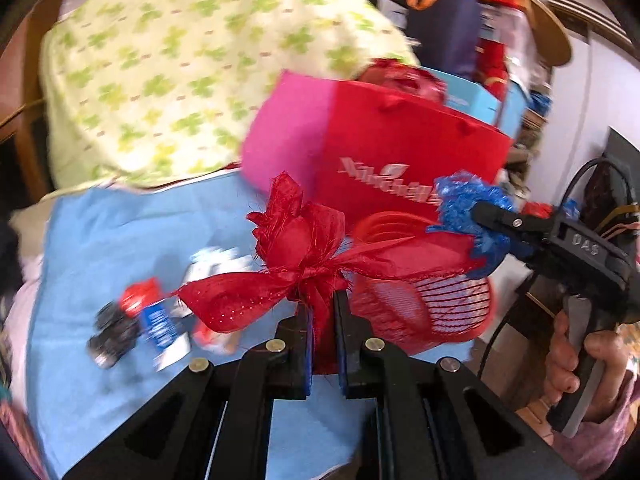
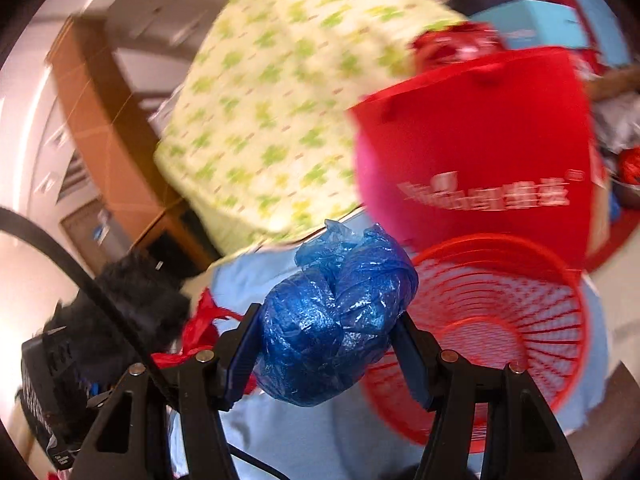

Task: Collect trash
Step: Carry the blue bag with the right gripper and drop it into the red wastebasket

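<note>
Left gripper (image 1: 322, 320) clamps soft, feather-light red ribbon bow (image 1: 304, 264) at its knot; right gripper (image 2: 326, 344) squeezes crumpled, slippery blue plastic-bag wad (image 2: 336, 320) mid-body, above red mesh basket (image 2: 500, 320).

Basket (image 2: 520, 320): on the worktop (image 1: 120, 240); before the bag (image 1: 400, 152)
Bow (image 1: 304, 264): left of basket
Wrapper (image 1: 160, 328): left of bow

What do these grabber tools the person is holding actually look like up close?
Both are black plastic. The left gripper has two flat fingers with blue pads inside, on angular arms with silver round rivets. The right gripper matches; seen from the left wrist camera, it carries raised letters, a pistol-style handle with a grey trigger, and black cables behind. The bare hand shows a pinkish patterned sleeve.
</note>
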Demonstrator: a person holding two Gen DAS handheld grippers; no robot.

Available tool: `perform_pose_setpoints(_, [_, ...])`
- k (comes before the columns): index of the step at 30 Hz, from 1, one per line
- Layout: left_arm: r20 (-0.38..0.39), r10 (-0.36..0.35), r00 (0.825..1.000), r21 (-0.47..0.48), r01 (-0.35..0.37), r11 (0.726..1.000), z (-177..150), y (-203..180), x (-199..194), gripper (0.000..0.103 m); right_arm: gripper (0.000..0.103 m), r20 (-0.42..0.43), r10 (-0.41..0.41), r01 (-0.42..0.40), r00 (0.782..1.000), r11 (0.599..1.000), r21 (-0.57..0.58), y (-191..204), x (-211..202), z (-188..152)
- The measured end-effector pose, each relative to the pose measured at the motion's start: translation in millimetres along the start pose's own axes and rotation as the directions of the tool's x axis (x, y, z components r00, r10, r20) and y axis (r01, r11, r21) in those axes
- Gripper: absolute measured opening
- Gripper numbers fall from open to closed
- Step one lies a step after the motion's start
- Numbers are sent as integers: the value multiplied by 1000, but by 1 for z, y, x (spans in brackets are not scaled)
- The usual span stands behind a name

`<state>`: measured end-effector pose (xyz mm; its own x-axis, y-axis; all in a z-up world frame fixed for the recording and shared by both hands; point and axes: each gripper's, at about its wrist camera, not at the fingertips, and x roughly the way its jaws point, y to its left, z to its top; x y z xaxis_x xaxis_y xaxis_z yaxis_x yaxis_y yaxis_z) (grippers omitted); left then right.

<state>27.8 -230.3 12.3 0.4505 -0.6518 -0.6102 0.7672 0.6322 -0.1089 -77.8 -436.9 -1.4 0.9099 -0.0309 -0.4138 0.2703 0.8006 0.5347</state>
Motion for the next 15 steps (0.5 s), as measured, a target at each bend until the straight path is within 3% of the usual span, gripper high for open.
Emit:
perform_pose_setpoints(7, [-67, -83, 994, 94, 90, 992, 19, -61, 59, 11, 69, 39, -82, 74, 996, 984, 159, -74, -27, 10])
perform_pose_setpoints(8, [-78, -85, 993, 101, 93, 991, 18, -65, 65, 17, 70, 40, -85, 77, 996, 981, 176, -83, -29, 10])
perform_pose_setpoints(10, [-107, -93, 990, 109, 104, 989, 16, -74, 81, 40, 74, 27, -87, 80, 996, 976, 203, -96, -29, 8])
perform_pose_setpoints(11, [-114, -89, 989, 107, 102, 989, 14, -77, 86, 60, 78, 17, -91, 85, 996, 971, 223, -102, -27, 8])
perform_pose_setpoints(12, [-114, -81, 990, 103, 93, 990, 10, -76, 88, 64, 79, 9, -98, 92, 995, 965, 247, -108, -24, 9])
perform_pose_setpoints(15, [-117, -59, 991, 108, 72, 992, -1, -69, 83, 64, 79, -8, -104, 101, 995, 949, 299, -124, -20, 9])
